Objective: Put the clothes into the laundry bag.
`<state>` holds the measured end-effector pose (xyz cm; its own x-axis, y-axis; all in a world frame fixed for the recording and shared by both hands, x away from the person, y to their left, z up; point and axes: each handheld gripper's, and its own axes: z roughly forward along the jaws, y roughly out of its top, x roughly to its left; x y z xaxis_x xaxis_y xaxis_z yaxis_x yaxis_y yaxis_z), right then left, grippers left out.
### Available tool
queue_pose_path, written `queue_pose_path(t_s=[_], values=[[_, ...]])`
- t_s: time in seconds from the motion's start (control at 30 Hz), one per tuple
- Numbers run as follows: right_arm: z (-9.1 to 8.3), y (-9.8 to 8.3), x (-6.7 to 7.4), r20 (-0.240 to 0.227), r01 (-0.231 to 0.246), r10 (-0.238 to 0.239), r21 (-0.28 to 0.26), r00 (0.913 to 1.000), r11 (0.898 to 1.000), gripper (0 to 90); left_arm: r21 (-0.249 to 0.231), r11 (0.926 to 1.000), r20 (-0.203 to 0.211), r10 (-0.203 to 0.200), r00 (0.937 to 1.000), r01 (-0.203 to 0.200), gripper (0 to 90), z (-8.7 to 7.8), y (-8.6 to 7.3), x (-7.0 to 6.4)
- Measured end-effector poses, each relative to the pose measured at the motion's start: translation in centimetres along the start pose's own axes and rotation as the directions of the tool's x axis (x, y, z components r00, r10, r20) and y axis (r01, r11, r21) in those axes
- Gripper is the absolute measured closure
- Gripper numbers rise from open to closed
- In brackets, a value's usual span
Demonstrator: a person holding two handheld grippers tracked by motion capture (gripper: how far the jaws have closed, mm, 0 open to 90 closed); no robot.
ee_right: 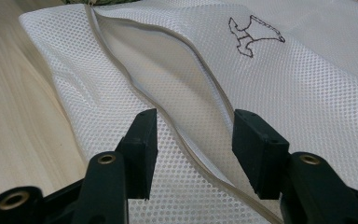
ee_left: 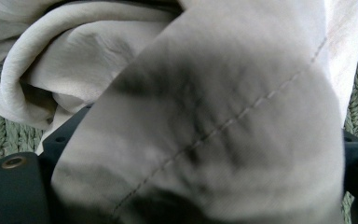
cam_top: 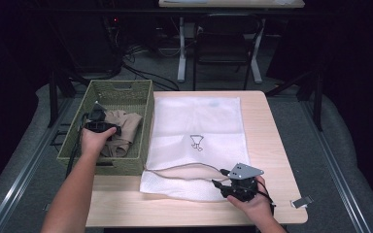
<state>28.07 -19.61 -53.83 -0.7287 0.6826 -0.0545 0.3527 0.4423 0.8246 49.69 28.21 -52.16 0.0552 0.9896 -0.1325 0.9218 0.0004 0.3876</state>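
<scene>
Meanwhile the left tongs (cam_top: 98,118) grip the beige cloth garment (cam_top: 122,131) in the green woven basket (cam_top: 121,87), while the open right tongs (ee_right: 192,144) straddle the white mesh laundry bag's (ee_right: 307,84) unzipped edge, seemingly ready to hold it open.

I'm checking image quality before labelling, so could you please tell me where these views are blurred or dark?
High view: table lit, surroundings nearly black. Left gripper view: the beige garment sits so close that it blurs and carries dark shadow. Right gripper view: evenly lit, mesh bag sharp, right claw slightly soft.

Overhead forward-down; both gripper cameras close-up
</scene>
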Motion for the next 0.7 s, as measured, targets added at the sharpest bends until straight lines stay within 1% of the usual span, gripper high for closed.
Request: queue_pose_path(t_s=[0.13,0.17,0.2,0.27,0.3,0.37,0.5,0.57,0.7], values=[[0.01,0.00,0.01,-0.001,0.001,-0.001,0.000,1.0000,1.000,50.7,-0.002,1.0000,-0.007,0.009,0.9999,-0.009,15.2,0.11,-0.04,-0.02],[0.00,0.00,0.01,-0.002,0.001,-0.001,0.001,1.0000,1.000,50.7,0.000,0.9999,-0.009,0.013,0.9999,-0.013,15.9,0.12,-0.06,-0.04],[0.01,0.01,0.01,-0.002,0.000,0.000,0.001,1.0000,1.000,50.7,0.004,0.9998,-0.011,0.020,0.9997,-0.020,18.8,0.16,-0.09,-0.08],[0.00,0.00,0.02,-0.001,0.001,-0.001,0.000,1.0000,1.000,50.7,0.008,0.9999,-0.013,0.011,0.9999,-0.011,22.1,0.14,-0.09,-0.11],[0.00,0.00,0.02,-0.001,0.001,-0.001,0.000,1.0000,1.000,50.7,0.011,0.9999,-0.015,-0.003,0.9999,0.003,22.8,0.12,-0.11,-0.16],[-0.01,0.00,0.01,-0.001,0.000,0.000,-0.001,1.0000,1.000,50.7,0.013,0.9999,-0.019,0.002,0.9998,-0.002,23.3,0.10,-0.10,-0.10],[-0.03,-0.01,-0.02,0.000,-0.001,0.001,-0.001,1.0000,1.000,50.7,0.008,1.0000,-0.020,0.005,0.9998,-0.004,28.4,0.19,-0.18,-0.19],[-0.03,-0.01,-0.03,-0.001,-0.001,0.001,-0.002,1.0000,1.000,50.7,0.002,0.9999,-0.023,0.015,0.9996,-0.015,29.8,0.28,-0.26,-0.22],[-0.03,0.00,0.02,-0.002,-0.001,0.001,-0.001,1.0000,1.000,50.7,-0.008,0.9999,-0.020,0.008,0.9998,-0.008,32.0,0.43,-0.38,-0.29]])
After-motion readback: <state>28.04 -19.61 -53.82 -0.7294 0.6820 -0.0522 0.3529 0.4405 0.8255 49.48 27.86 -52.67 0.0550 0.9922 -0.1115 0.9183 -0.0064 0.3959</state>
